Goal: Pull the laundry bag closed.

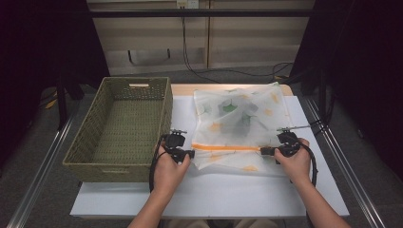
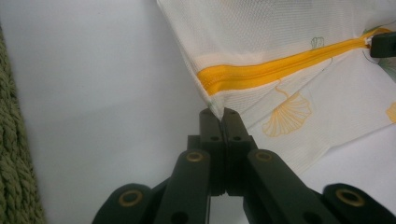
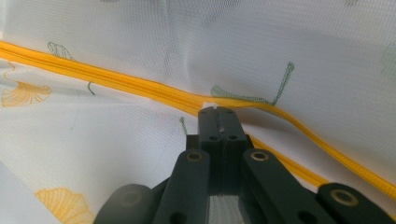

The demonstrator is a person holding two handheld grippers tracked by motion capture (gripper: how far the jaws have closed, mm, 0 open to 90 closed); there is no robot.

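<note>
Black jaws of the left tool (image 2: 218, 112) are seen pressed together in the left gripper view, clenched on the pointed corner of a white mesh laundry bag printed with yellow and green ginkgo leaves (image 2: 289, 42). An orange-yellow zipper (image 2: 280, 70) is sewn across this bag, and its near end lies just above the pinched corner. In the right gripper view the right tool (image 3: 218, 111) is likewise closed, its jaw tips set against the zipper (image 3: 154, 93) where a small white tab sits; a fold of the mesh bag (image 3: 280, 42) is bunched just beyond the tips, and exactly what is gripped cannot be told.

From the high view, the bag (image 1: 242, 114) is seen spread flat on the white tabletop (image 1: 214, 194), toward the right half, with the zipper (image 1: 227, 147) running across its near part between the two tools. The left tool (image 1: 190, 154) is held at the bag's left edge and the right tool (image 1: 264, 151) at the zipper's right end, each in a person's hand. Dark cables are looped from both tools.

A rectangular olive-green woven basket (image 1: 95, 137) is placed on the left side of the tabletop, just beside the left tool and apart from the bag.
</note>
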